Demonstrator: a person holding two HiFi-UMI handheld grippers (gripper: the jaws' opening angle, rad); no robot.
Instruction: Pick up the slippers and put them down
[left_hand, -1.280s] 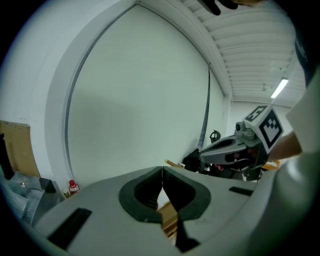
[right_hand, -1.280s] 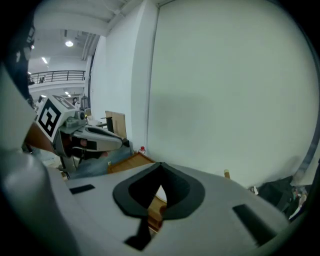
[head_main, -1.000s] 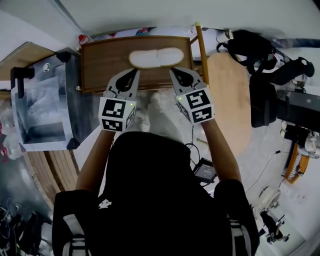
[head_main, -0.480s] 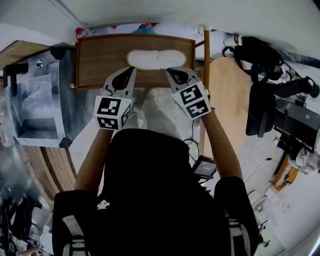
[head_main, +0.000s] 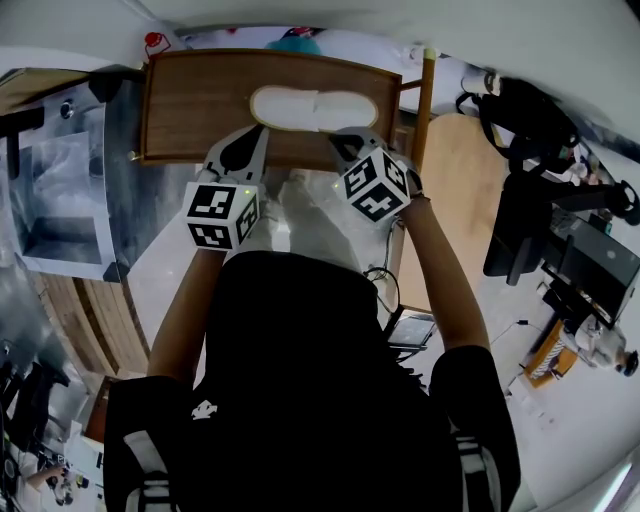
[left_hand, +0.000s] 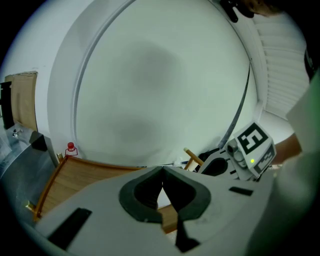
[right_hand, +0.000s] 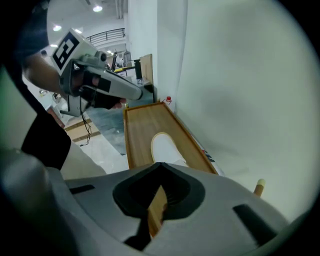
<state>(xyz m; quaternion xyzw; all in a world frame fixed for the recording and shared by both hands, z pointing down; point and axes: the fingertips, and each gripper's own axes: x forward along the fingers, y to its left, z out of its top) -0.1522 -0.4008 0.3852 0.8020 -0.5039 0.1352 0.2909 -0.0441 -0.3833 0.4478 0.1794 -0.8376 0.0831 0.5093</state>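
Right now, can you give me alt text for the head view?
A pair of white slippers lies on a wooden tray. Seen from above, a person holds the left gripper and right gripper, both shut, at the tray's near edge, short of the slippers.

No words, numbers or brand names can be read. The left cube (head_main: 221, 213) on the left hand-held gripper (head_main: 245, 148) and the right cube (head_main: 372, 186) on the right hand-held gripper (head_main: 345, 147) carry only black-and-white square patterns. Behind both, a white mark (head_main: 207, 408) on the person's black top (head_main: 300, 400) is too small to read.
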